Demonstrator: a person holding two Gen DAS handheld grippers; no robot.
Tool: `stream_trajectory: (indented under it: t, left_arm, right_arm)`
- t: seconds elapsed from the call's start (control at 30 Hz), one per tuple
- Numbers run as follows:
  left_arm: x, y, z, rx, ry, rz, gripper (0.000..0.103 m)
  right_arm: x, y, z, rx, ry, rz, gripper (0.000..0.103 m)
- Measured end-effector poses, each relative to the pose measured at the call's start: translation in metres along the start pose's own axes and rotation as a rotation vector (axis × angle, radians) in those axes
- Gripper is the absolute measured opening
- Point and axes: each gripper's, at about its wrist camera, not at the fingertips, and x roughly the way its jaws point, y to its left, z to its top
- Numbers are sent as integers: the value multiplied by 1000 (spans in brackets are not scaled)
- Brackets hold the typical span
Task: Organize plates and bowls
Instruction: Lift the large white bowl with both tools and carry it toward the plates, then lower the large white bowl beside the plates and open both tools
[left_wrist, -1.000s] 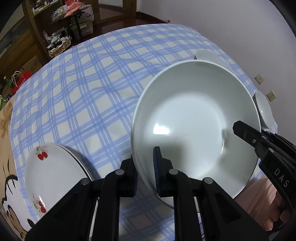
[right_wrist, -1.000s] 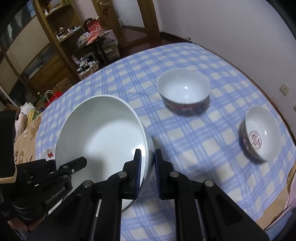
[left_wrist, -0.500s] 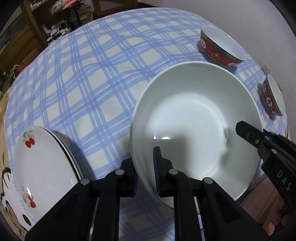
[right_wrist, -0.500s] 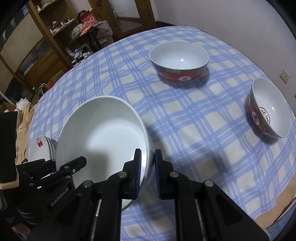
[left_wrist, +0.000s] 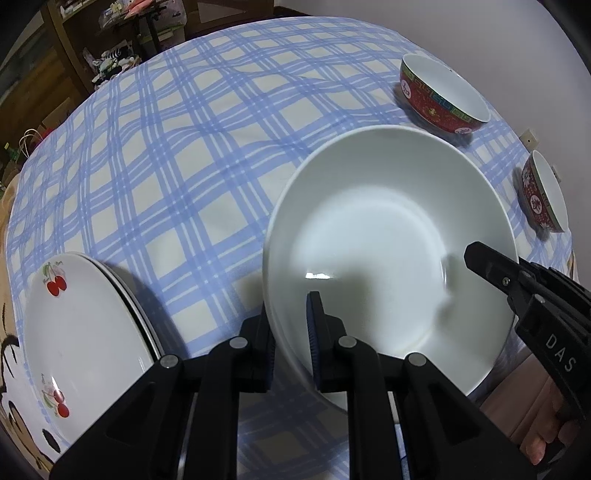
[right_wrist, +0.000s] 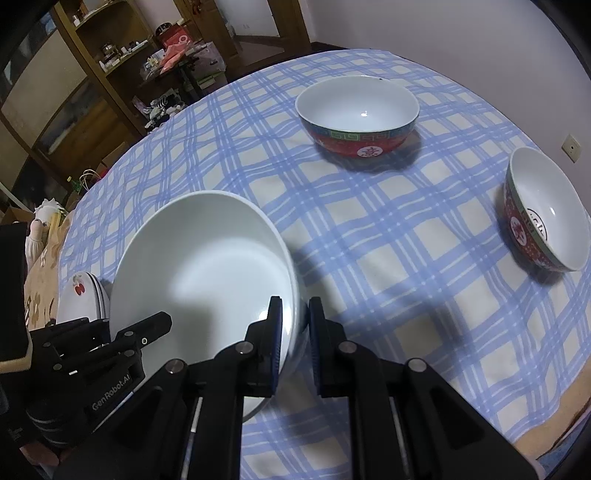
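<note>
A large white bowl (left_wrist: 388, 236) is held over the near part of the table by both grippers. My left gripper (left_wrist: 291, 328) is shut on its near-left rim. My right gripper (right_wrist: 295, 328) is shut on its right rim; the bowl (right_wrist: 207, 266) fills the left of that view. A stack of cherry-print plates (left_wrist: 74, 332) lies left of the bowl and shows in the right wrist view (right_wrist: 81, 299). A large red bowl (right_wrist: 358, 114) stands at the far side. A smaller red bowl (right_wrist: 543, 214) stands at the right.
The round table (right_wrist: 388, 229) has a blue checked cloth. The large red bowl (left_wrist: 439, 92) and the small one (left_wrist: 543, 192) stand right of the white bowl. Wooden shelves (right_wrist: 74, 92) and clutter stand beyond the table. A wall with a socket (right_wrist: 570, 147) is at the right.
The white bowl, held by both grippers, has come lower toward the table. The red bowls and the plate stack have not moved on the cloth.
</note>
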Motion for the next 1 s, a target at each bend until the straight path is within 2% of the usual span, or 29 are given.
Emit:
stream_trajectory:
  t: [0.2, 0.4, 0.5, 0.63, 0.7, 0.77, 0.93, 1.0]
  left_arm:
    - [1, -2, -1, 29, 6, 17, 16]
    - [-2, 2, -2, 26, 0, -7, 19]
    - [-7, 0, -1, 48, -11, 17, 22]
    - [-15, 2, 0, 61, -40, 53, 25]
    - [-19, 7, 4, 41, -33, 38, 26]
    - [-24, 11, 9, 24, -30, 8, 26]
    - [-45, 12, 34, 35, -93, 18, 28]
    - [-52, 11, 45, 32, -110, 7, 35]
  right_arm:
    - [0, 6, -1, -37, -12, -20, 15]
    - [-3, 7, -1, -52, -30, -25, 16]
    - [-15, 4, -2, -47, -76, -7, 16]
    - [-23, -2, 2, -27, -97, -16, 16]
    - [-28, -5, 4, -17, -113, -9, 24]
    - [-34, -4, 10, -47, -141, -43, 30]
    - [-46, -7, 34, -83, -186, -39, 34]
    - [-49, -11, 45, -80, -197, -27, 50]
